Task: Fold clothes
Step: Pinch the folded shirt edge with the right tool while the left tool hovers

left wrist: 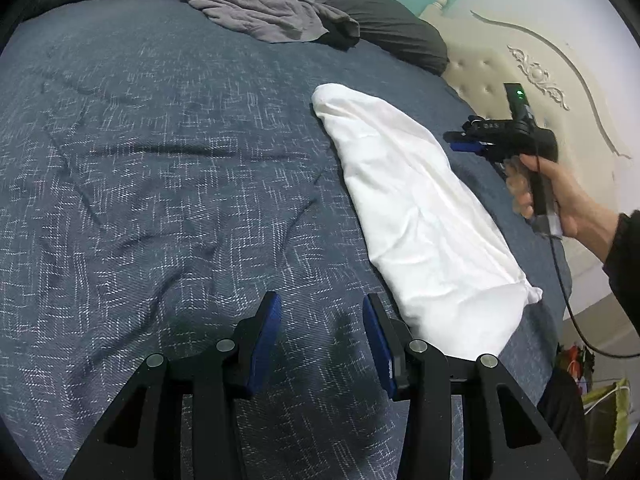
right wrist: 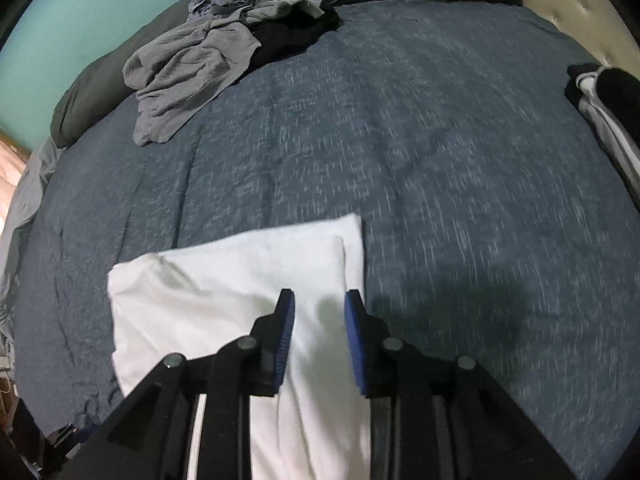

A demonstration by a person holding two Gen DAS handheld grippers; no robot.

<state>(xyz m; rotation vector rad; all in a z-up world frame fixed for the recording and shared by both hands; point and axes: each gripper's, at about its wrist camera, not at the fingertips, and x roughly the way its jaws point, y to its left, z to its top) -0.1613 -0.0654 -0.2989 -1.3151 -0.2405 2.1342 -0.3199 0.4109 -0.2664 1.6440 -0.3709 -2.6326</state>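
Note:
A white garment [left wrist: 420, 216] lies folded into a long flat shape on the blue speckled bedspread [left wrist: 160, 160]. My left gripper [left wrist: 322, 320] hovers open over the bare spread just left of the garment's near end, with nothing between its blue pads. In the left wrist view a hand [left wrist: 560, 196] holds my right gripper [left wrist: 452, 141] beside the garment's far right edge. From the right wrist view, the right gripper [right wrist: 320, 304] stands above the white garment [right wrist: 224, 280] near its right edge. Its jaws stand apart and hold no cloth.
A heap of grey and dark clothes [left wrist: 260, 8] [right wrist: 188, 68] lies at the far side of the bed against dark pillows [left wrist: 400, 28]. A cream tufted headboard [left wrist: 500, 72] borders the right. A black and white striped item [right wrist: 600, 96] sits at the right edge.

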